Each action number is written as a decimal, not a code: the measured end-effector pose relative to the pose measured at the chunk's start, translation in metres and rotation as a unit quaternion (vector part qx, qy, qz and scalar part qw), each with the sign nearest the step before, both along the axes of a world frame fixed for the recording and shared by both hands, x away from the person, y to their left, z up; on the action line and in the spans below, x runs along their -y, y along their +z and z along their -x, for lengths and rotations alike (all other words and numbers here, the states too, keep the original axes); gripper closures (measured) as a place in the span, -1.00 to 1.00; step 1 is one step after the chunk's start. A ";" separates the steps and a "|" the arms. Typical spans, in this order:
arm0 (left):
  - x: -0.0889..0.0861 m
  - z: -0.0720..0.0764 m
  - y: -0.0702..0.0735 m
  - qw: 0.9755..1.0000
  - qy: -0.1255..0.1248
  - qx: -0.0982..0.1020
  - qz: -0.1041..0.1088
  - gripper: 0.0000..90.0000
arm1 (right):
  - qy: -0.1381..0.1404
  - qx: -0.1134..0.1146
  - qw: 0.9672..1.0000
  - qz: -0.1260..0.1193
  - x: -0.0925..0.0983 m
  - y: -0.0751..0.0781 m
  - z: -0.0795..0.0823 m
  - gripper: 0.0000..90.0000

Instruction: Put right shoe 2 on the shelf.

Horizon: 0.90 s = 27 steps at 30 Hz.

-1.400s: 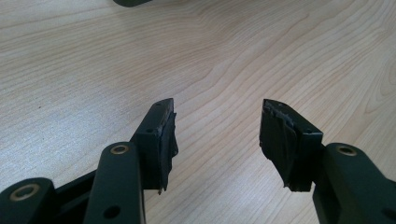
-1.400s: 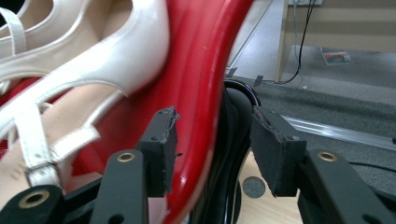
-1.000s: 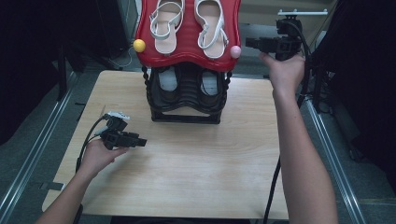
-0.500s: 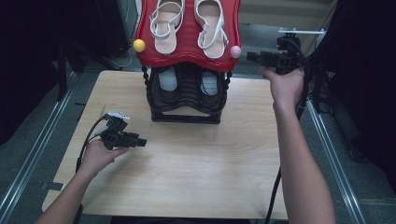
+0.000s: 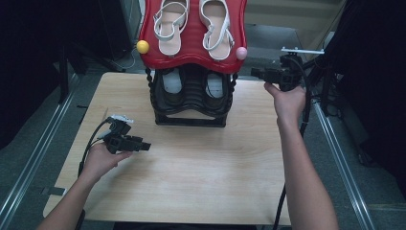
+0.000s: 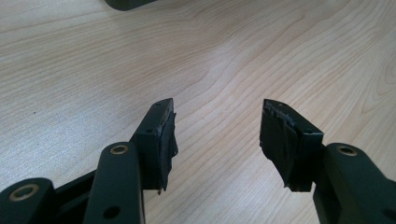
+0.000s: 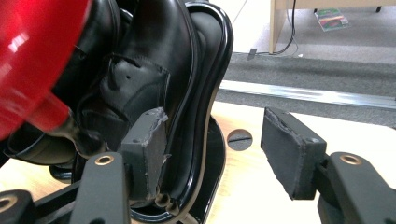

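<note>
a two-tier shoe rack (image 5: 191, 103) stands at the middle of the table's (image 5: 191, 191) far edge. its lower tier is a glossy black tray with a raised, rounded rim, holding a pair of black leather shoes (image 7: 140, 70) — the near one shows a dull, creased upper and small punched holes. the upper tier is a shiny red ribbed tray (image 5: 191, 40) carrying a pair of white strappy sandals (image 5: 194, 21), with a yellow knob (image 5: 142, 46) at its left corner and a pink knob (image 5: 241, 52) at its right.

the right gripper (image 5: 261, 73) hangs off the rack's right side, near the table's far right corner, pointing at the rack. its jaws have just been opening and stand wide apart with nothing between them; in the right gripper view the one jaw overlaps the black tray's rim, though contact cannot be told.

the left gripper (image 6: 215, 135) hovers over bare wood near the table's left edge, well apart from the rack — released, jaws spread, gripping nothing.
</note>
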<state>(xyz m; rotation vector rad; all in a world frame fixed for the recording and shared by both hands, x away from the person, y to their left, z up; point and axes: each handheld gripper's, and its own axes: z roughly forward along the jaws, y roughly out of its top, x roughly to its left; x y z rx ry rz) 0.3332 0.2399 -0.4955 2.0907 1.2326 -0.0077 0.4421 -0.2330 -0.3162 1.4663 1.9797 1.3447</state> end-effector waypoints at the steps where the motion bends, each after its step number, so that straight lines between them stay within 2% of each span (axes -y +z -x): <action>1: 0.000 0.000 0.000 1.000 0.000 0.000 0.000 0.02 | 0.001 -0.003 1.000 -0.003 0.000 -0.004 0.001 -0.08; 20: 0.000 0.000 0.000 1.000 -0.002 -0.002 -0.002 0.02 | 0.010 -0.030 0.999 -0.015 0.006 -0.051 0.025 -0.05; 27: 0.001 0.000 0.000 1.000 -0.003 -0.002 -0.003 0.02 | 0.025 -0.031 0.999 -0.015 -0.004 -0.066 0.036 -0.05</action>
